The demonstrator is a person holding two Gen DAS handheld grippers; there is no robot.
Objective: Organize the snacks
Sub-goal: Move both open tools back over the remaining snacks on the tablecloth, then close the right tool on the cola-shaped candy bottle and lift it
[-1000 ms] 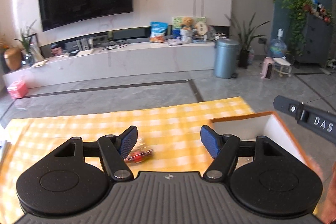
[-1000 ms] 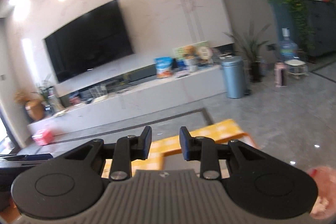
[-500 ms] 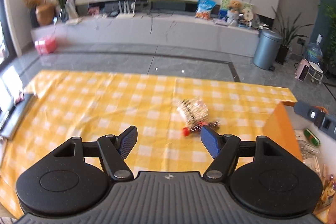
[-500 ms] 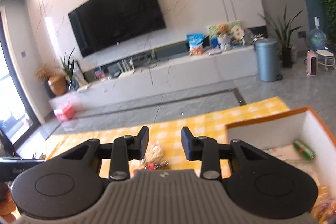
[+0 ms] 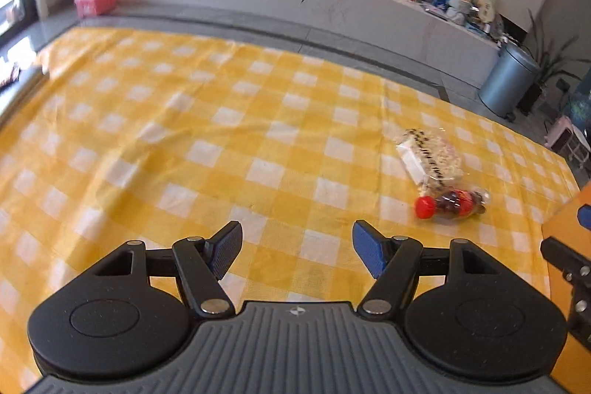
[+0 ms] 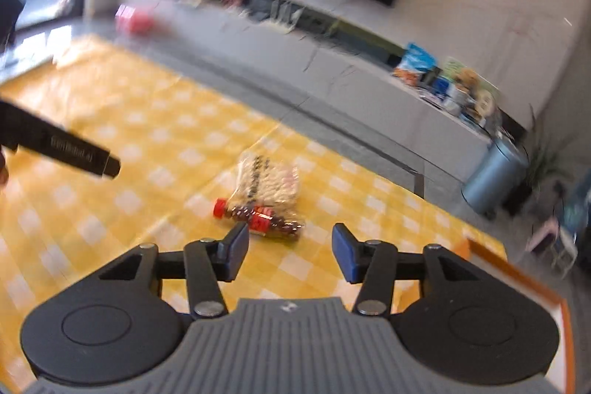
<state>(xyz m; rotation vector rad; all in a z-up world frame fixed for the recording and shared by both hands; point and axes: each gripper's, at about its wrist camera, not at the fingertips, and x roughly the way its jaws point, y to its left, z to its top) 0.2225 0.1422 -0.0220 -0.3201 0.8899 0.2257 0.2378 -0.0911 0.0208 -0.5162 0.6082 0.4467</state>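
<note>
Right gripper [image 6: 288, 248] jaws, just widening, stand apart and empty; the small bottle [image 6: 258, 216] (red-capped, lying flat) sits just beyond them. Left gripper [image 5: 297, 253] jaws gape, empty.

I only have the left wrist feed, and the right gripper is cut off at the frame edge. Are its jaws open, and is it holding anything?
Observer: The right gripper is open. Its jaws have just been opening, and nothing is between them.
Operator: What's it lined up on?
Observer: The small bottle with the red cap. It lies on its side on the checked cloth, just ahead of the fingertips and nearer the finger on the picture's left. I see no contact.
</note>
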